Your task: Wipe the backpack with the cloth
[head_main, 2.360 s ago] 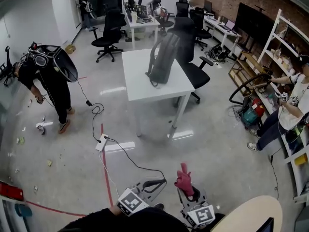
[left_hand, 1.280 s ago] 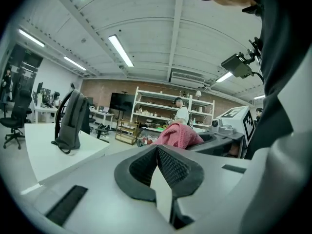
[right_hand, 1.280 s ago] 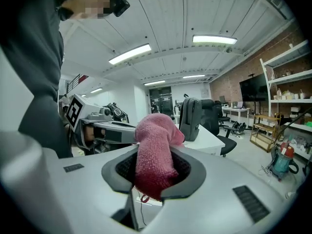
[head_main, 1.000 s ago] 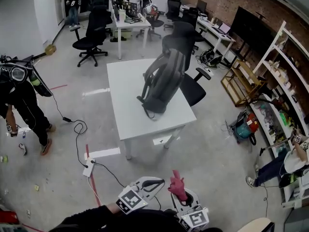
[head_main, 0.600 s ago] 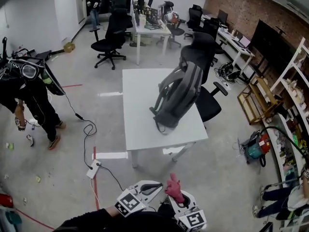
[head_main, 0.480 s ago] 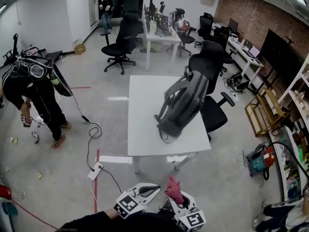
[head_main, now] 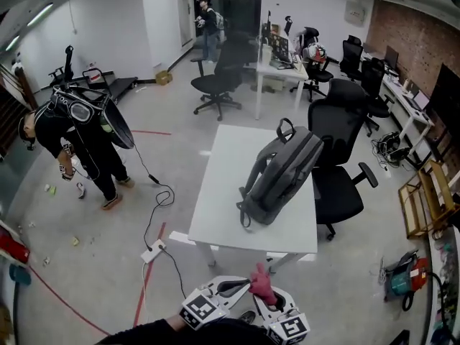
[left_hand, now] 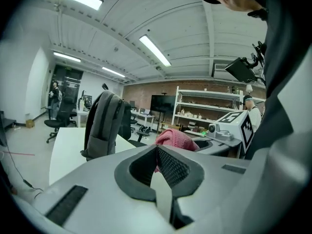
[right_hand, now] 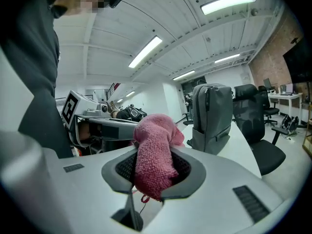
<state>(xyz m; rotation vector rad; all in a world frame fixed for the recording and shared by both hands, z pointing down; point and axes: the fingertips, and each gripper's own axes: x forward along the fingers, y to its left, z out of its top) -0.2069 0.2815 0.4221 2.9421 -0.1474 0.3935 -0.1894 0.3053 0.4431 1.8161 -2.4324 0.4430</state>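
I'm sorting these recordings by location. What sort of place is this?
Probably an open-plan office or lab workspace: black swivel office chairs, a white table, stocked shelving and a brick wall.

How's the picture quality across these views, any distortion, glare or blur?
Head view: fisheye bends straight lines, backpack crisp. Left gripper view: dark rounded corners, ceiling lights blown out. Right gripper view: cloth sharp, mosaic patch top left.
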